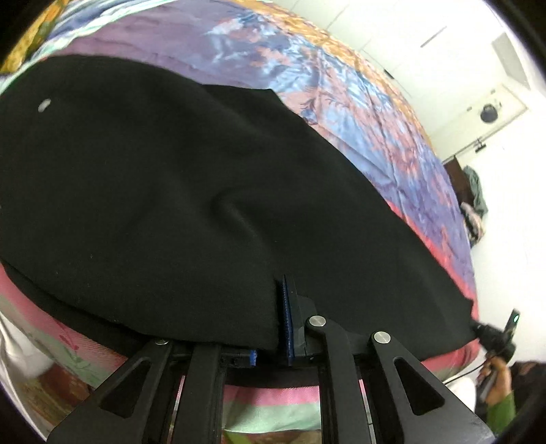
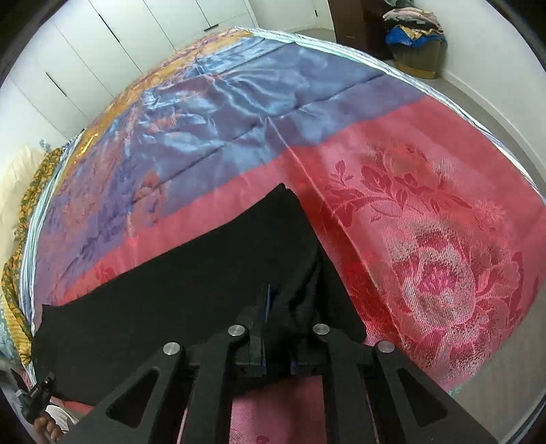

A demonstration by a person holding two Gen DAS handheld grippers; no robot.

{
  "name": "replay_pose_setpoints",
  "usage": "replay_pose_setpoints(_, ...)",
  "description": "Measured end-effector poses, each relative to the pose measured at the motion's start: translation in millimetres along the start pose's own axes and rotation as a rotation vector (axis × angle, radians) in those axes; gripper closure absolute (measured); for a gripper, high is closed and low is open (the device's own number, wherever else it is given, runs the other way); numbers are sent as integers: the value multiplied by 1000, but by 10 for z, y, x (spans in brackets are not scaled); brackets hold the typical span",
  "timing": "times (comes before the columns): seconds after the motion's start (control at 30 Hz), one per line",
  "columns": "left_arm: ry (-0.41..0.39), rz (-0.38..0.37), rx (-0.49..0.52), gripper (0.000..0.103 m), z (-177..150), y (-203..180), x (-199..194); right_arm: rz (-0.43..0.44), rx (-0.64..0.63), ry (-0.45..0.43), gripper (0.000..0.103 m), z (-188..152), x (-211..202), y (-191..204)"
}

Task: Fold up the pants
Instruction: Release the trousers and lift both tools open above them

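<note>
The black pants (image 1: pixel 170 191) are spread flat on the shiny flowered bedspread (image 2: pixel 426 218), and their near edge at 6 o'clock is pinched tight by the left gripper (image 1: pixel 273 328) and the right gripper (image 2: pixel 276 317).

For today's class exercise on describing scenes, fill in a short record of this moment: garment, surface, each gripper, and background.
garment: black fabric pants, spread flat
surface: shiny satin bedspread, blue, orange and pink floral
left gripper: shut on the pants' near edge
right gripper: shut on bunched pants fabric
background: white wardrobe doors; pile of clothes
</note>
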State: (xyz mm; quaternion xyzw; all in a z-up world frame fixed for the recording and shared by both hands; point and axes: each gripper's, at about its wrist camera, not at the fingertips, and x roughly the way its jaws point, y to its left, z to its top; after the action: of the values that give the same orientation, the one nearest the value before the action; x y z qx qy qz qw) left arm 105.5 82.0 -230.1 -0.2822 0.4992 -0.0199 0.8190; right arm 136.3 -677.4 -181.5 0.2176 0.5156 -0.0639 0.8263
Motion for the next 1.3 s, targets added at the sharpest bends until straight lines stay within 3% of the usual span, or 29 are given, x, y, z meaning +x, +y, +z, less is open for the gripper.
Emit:
replay_pose_setpoints(0.17, -12, -11, -1, 92, -77, 50, -56, -28, -1, -7, 93, -8, -8, 10)
replay_pose_setpoints(0.23, -10, -18, 5, 99, -80, 47, -58, -45, 4, 3, 93, -17, 21, -5)
replay_pose_setpoints(0.5, 21, 36, 37, 98, -155, -7, -67, -89, 0, -18, 93, -30, -12, -8)
replay_pose_setpoints(0.6, 47, 71, 43, 89, -141, -32, -48, -89, 3, -19, 91, -31, -14, -12)
replay_pose_setpoints(0.63, 58, 80, 45, 81, -140, -57, -87, -89, 7, -32, 85, -29, -42, -16)
replay_pose_setpoints(0.67, 67, 91, 49, 75, -152, -77, -155, -103, 14, -45, 68, -37, -86, -29)
replay_pose_setpoints(0.7, 66, 107, 56, 57, -166, -99, -227, -107, 21, -63, 42, -49, -149, -51)
replay_pose_setpoints(0.73, 57, 133, 68, 44, -197, -118, -344, -104, 32, -103, 31, -83, -265, -83)
replay_pose_setpoints(0.77, 42, 159, 80, 40, -223, -139, -460, -108, 38, -141, 21, -120, -378, -109)
replay_pose_setpoints(0.87, -37, 205, 121, 32, -243, -218, -816, -215, 33, -245, 20, -243, -712, -123)
replay_pose_setpoints(0.93, -100, 250, 160, 15, -152, -293, -930, -262, 6, -308, 20, -338, -901, -13)
replay_pose_setpoints(1.03, -156, 322, 244, 15, 16, -420, -795, -222, -53, -345, 17, -445, -1016, 301)
replay_pose_setpoints(1.2, -135, 385, 285, 15, 160, -461, -391, -57, -196, -314, 17, -650, -806, 1151)
replay_pose_setpoints(1.3, -112, 419, 294, 15, 121, -448, -275, -5, -300, -273, 17, -789, -553, 1588)
